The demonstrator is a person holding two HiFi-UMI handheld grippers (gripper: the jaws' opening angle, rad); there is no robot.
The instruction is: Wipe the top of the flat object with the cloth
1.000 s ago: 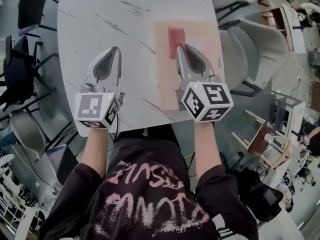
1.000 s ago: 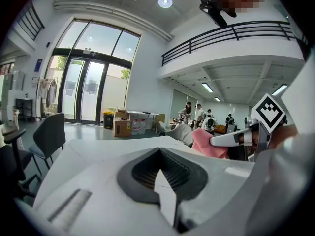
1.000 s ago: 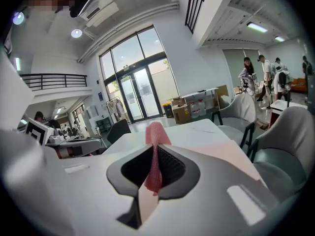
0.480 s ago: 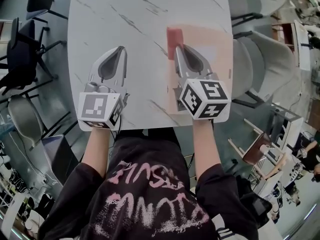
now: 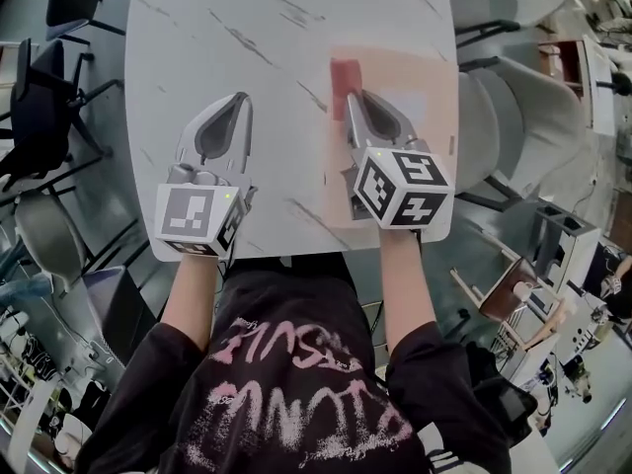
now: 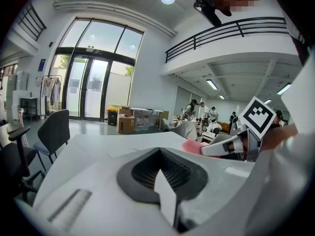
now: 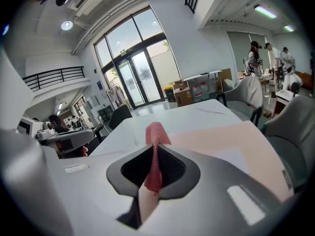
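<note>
White marbled table [image 5: 197, 38] carries the flat object [image 5: 434, 72] by its right edge. Your right gripper [image 5: 354, 97] pinches the cloth [image 5: 345, 72] near the sheet's left edge; being soft and limp, it probably handles best bunched. Your left gripper [image 5: 239, 99] rests closed, empty

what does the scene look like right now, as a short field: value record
surface: white marble-look table
flat object: pale pink sheet lying flat on the table's right part
cloth: pink, over the sheet's left edge
right hand-held gripper: jaws shut on the cloth, above the sheet
left hand-held gripper: jaws together, nothing between them, over bare table left of the sheet
surroundings: chairs around the table
</note>
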